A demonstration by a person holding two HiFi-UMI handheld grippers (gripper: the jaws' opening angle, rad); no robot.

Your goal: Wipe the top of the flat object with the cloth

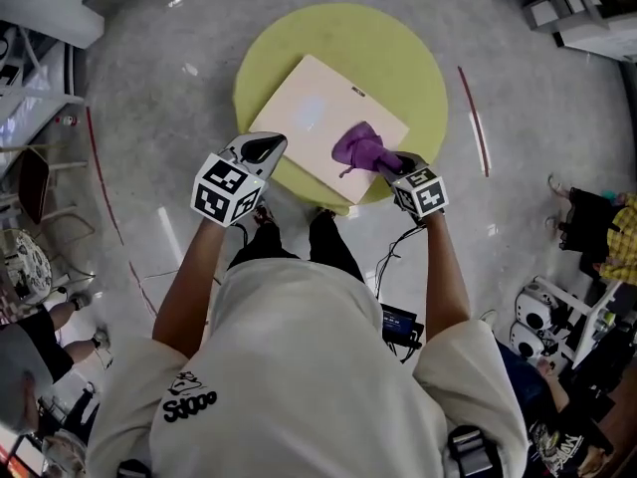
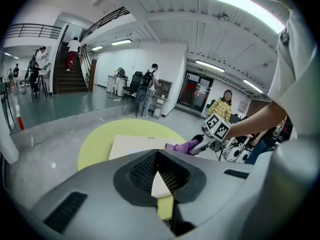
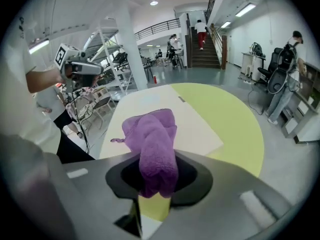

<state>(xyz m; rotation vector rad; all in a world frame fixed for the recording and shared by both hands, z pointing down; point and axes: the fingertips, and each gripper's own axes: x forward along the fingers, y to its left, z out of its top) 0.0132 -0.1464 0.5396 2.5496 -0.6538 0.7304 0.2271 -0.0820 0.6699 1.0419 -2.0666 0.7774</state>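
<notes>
A cream flat board (image 1: 309, 108) lies on a round yellow-green table (image 1: 398, 58). My right gripper (image 1: 390, 165) is shut on a purple cloth (image 1: 360, 147), which rests bunched on the board's near right part. In the right gripper view the cloth (image 3: 152, 134) fills the jaws and spreads forward onto the board (image 3: 195, 129). My left gripper (image 1: 264, 147) sits at the board's near left corner with its jaws together and nothing in them. In the left gripper view its tips (image 2: 157, 156) meet over the board's edge (image 2: 135, 144). I cannot tell whether they touch it.
The table stands on a shiny grey floor with red lines (image 1: 473, 118). A cable and a small device (image 1: 400, 322) lie by my feet. White equipment (image 1: 542, 312) and a seated person (image 1: 617, 237) are at the right; chairs and shelving stand at the left (image 1: 25, 167).
</notes>
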